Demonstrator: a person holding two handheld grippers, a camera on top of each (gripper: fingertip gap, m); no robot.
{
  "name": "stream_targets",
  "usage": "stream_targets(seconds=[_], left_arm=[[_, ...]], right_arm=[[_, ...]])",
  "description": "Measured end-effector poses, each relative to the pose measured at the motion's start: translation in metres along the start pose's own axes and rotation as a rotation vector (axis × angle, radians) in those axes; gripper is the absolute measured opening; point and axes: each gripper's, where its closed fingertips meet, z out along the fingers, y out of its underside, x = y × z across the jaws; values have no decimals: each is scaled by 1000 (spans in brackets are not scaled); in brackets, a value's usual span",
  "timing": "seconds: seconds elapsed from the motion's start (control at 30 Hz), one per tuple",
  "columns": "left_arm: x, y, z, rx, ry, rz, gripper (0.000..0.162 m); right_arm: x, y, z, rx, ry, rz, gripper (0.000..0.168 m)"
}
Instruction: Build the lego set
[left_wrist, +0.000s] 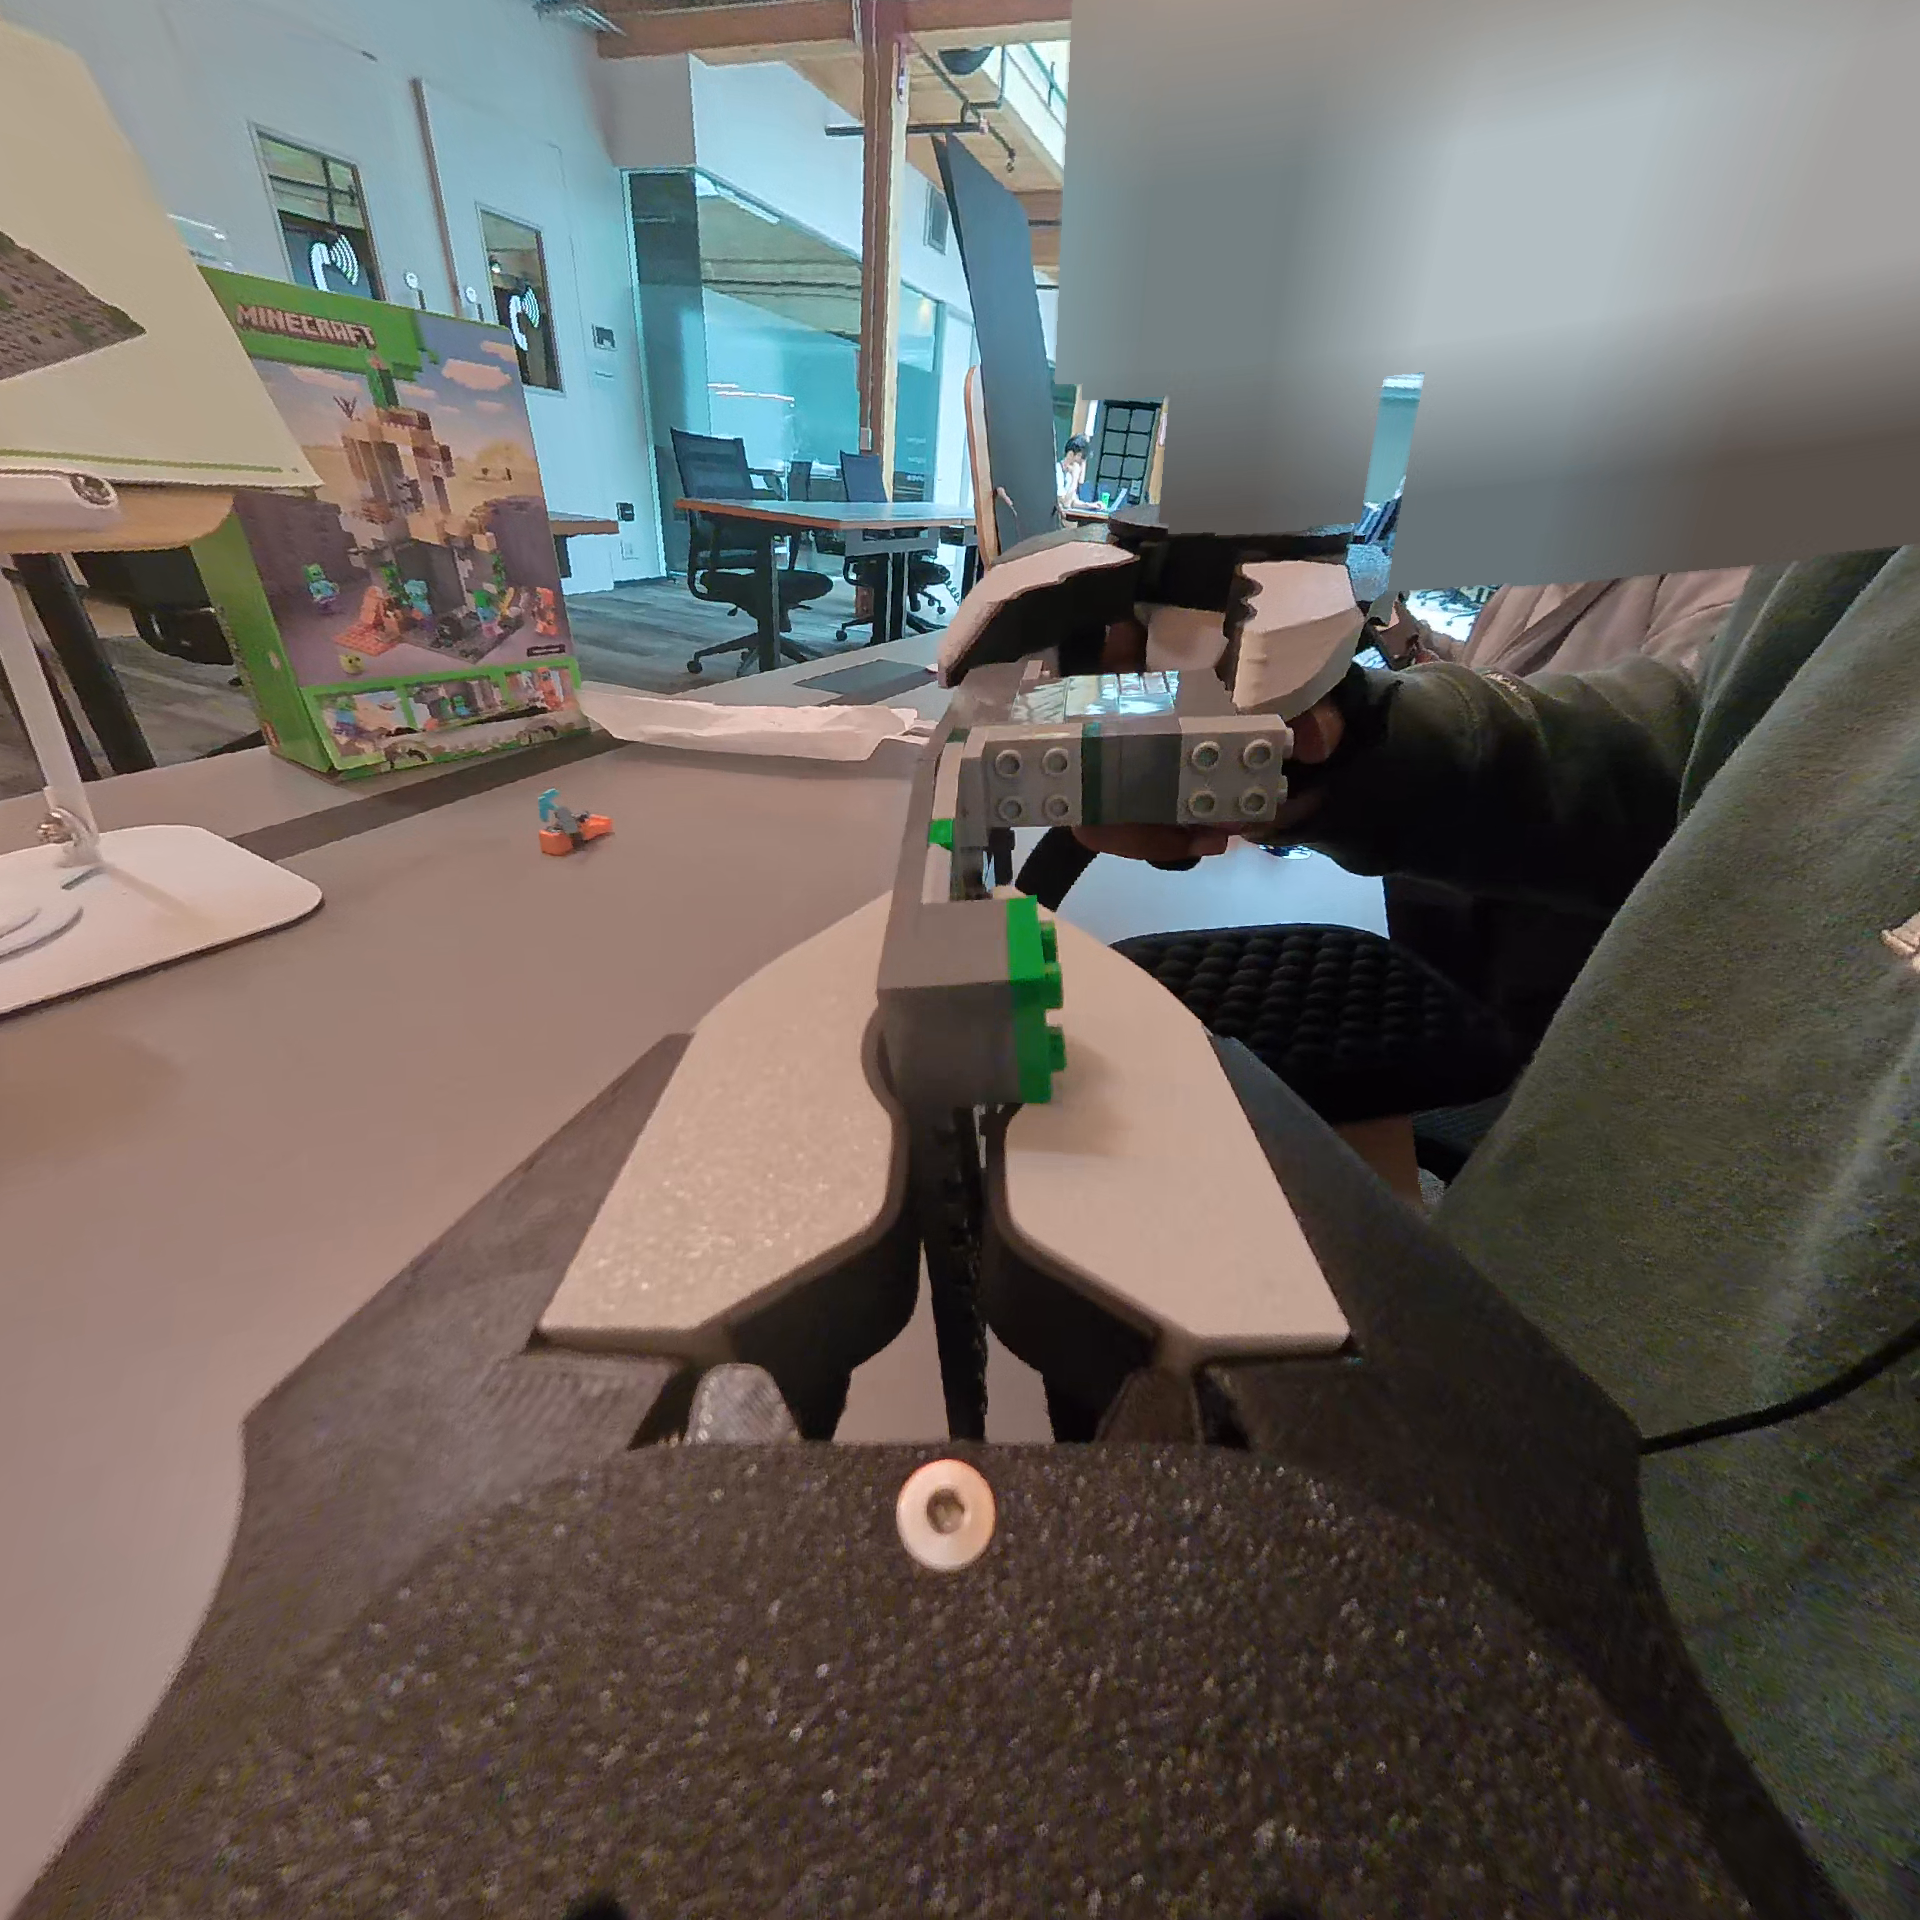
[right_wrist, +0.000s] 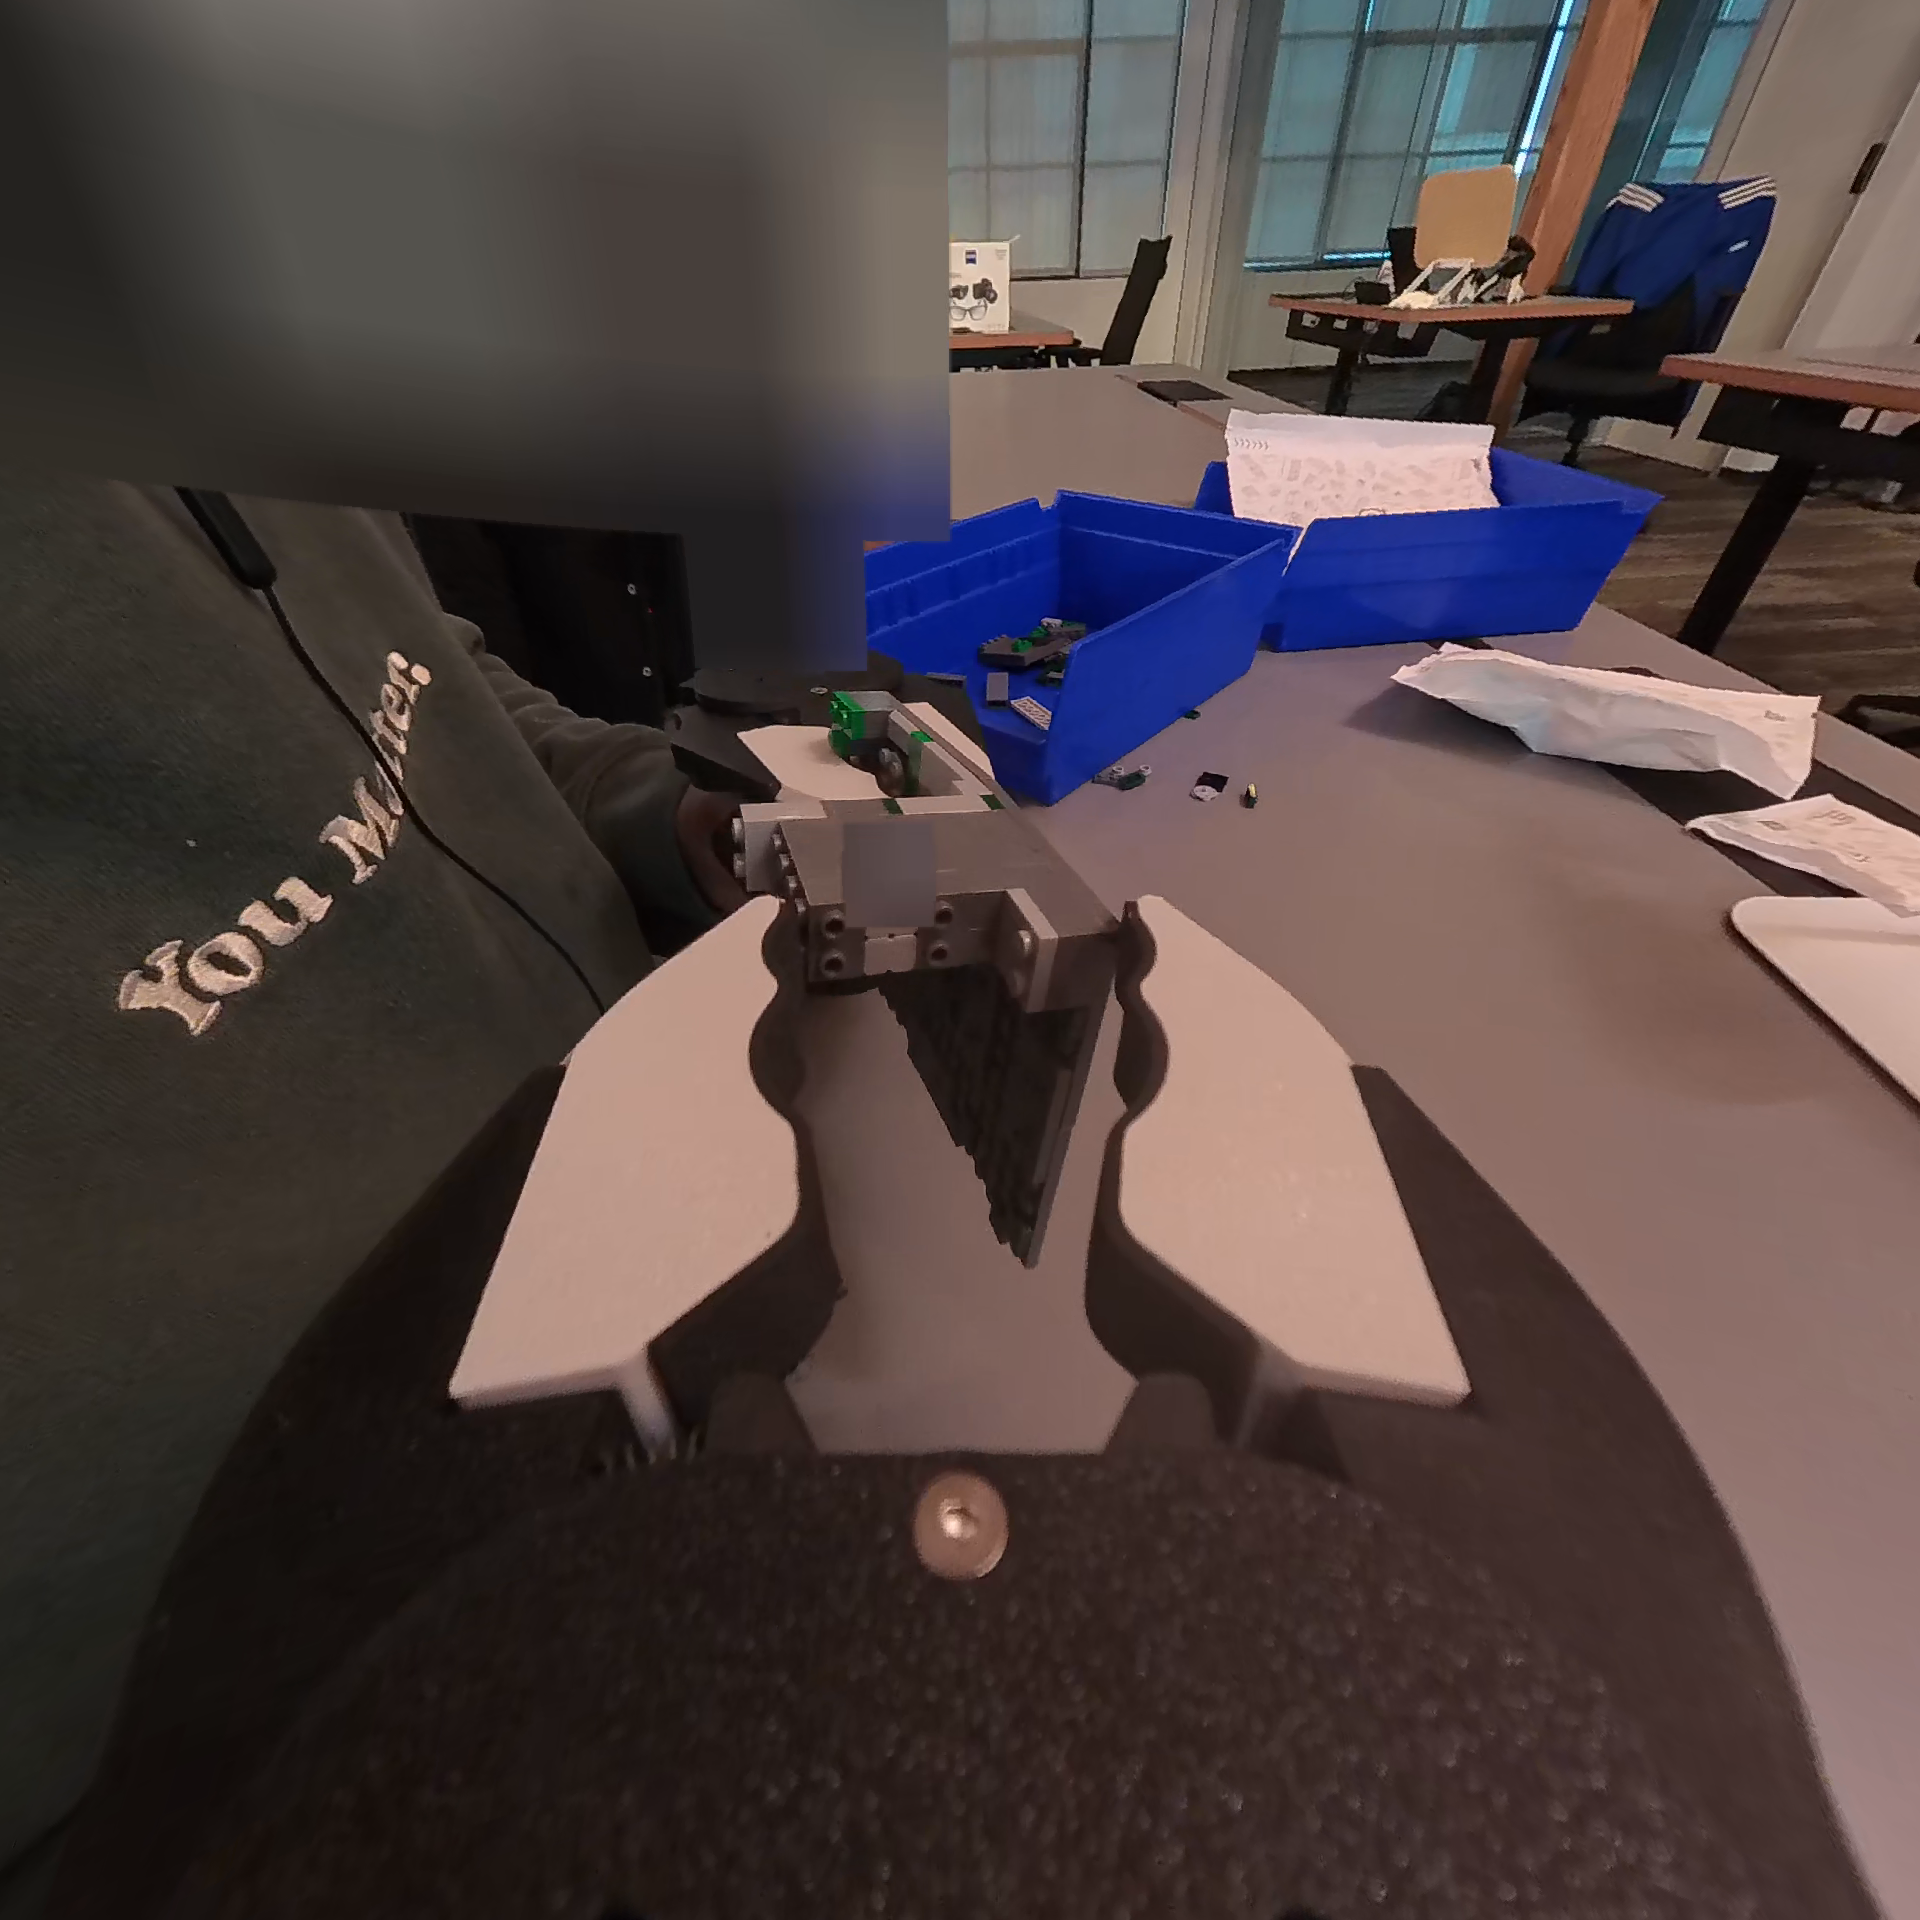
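Note:
A grey lego build (left_wrist: 1132, 774) on a dark baseplate (right_wrist: 997, 1091) is held in the air, turned on its side, between both grippers. My left gripper (left_wrist: 961, 1018) is shut on the plate's near end, beside a grey block with a green brick (left_wrist: 1034, 997). My right gripper (right_wrist: 951, 925) is shut on the studded grey block (right_wrist: 894, 873) at the other end. The right gripper also shows in the left wrist view (left_wrist: 1164, 675), and the left gripper in the right wrist view (right_wrist: 862, 743). The build hangs by the person's chest, off the table edge.
The grey table (left_wrist: 416, 987) holds the lego box (left_wrist: 405, 540), a small orange and blue figure (left_wrist: 571, 826) and a white booklet stand (left_wrist: 156, 904). Two blue bins (right_wrist: 1091, 613) (right_wrist: 1455, 561), white bags (right_wrist: 1610, 717) and loose small pieces (right_wrist: 1205, 784) are to the right. One gripper's finger ends stand about 6 centimeters off the other's.

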Motion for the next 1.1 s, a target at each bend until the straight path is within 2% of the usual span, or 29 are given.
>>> stream_targets(seconds=[0.37, 0.7, 0.87, 0.97, 1.1], left_arm=[[0, -2, 2, 31, 64, -116, 8], [-9, 11, 2, -23, 32, -176, 8], [-23, 21, 10, -64, 86, -532, 7], [-36, 34, 11, -98, 134, -878, 7], [-43, 50, 13, -96, 208, -1281, 7]], right_arm=[[1, -3, -3, -15, -50, 39, 58], [8, 11, 2, -76, -23, 61, 58], [19, 5, -8, -124, -33, 83, 65], [30, 2, -15, -201, 21, -93, 63], [39, 19, -7, -336, 59, -326, 58]])
